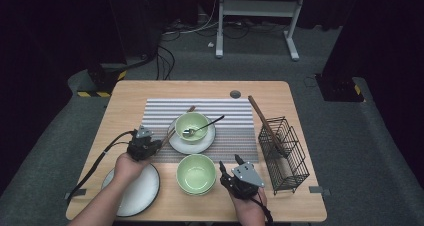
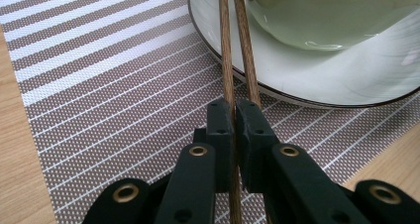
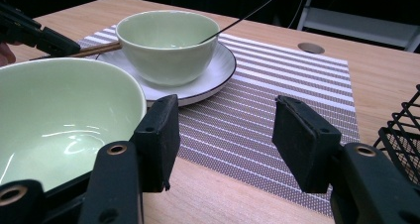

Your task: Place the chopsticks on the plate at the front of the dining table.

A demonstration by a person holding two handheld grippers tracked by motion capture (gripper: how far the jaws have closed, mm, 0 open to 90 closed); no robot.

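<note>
**Chopsticks clamped at the mat's left edge**

Surface (image 1: 150, 88) is pale wood with rounded corners, and bare strips run along its far and left edges. At the near left corner lies a round white plate (image 1: 142, 193) with a thin dark rim, partly under the person's forearm. Just beyond it the left gripper (image 2: 234, 116) has its jaws pressed together on a pair of brown wooden chopsticks (image 2: 233, 45); these slim, straight sticks run from the jaws across the woven striped placemat (image 2: 114, 80) and up onto the rim of a second white plate (image 2: 346, 80). That plate carries a smooth, glossy pale green bowl (image 1: 191, 125) with a dark-handled spoon (image 1: 205, 126) leaning in it, handle pointing right. Nearer the person, at the mat's front edge, stands another green bowl (image 1: 196, 173), empty and shiny inside. Just right of it the right gripper (image 3: 225, 140) hovers low, its jaws apart with nothing between them, the bowl's wall close beside the left jaw. Open mat and bare wood lie ahead of it. Further right, near the surface's edge, a black wire basket (image 1: 284, 153) holds one long brown stick (image 1: 265, 123) sticking out at a slant.
</note>
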